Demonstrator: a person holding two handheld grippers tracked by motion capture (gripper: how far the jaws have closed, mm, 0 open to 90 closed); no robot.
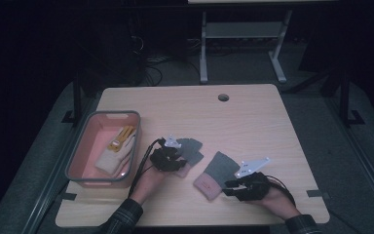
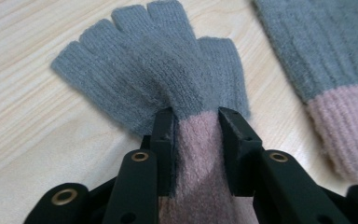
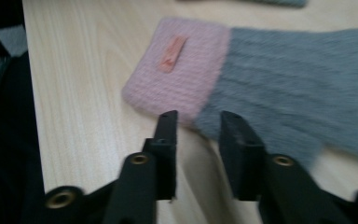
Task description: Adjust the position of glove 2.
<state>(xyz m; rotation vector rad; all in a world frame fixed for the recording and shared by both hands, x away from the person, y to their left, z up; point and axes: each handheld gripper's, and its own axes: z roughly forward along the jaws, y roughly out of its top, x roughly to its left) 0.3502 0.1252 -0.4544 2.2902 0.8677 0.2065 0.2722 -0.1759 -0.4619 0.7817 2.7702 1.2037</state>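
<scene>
The soft grey knitted glove with a pink cuff (image 2: 182, 93) lay on the wooden table (image 1: 253, 117), pinched at its cuff by the left gripper (image 2: 196, 126). The right gripper (image 3: 198, 123) was held narrowly apart, empty, beside the second grey-and-pink glove (image 3: 242, 70). A gentle lift was probably best.

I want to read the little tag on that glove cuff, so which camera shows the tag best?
The right gripper view: the small pink tag lies flat on the glove's pink cuff, close and unobstructed. The high view shows that glove too small to make out the tag. The left gripper view shows its cuff edge, no tag.
</scene>
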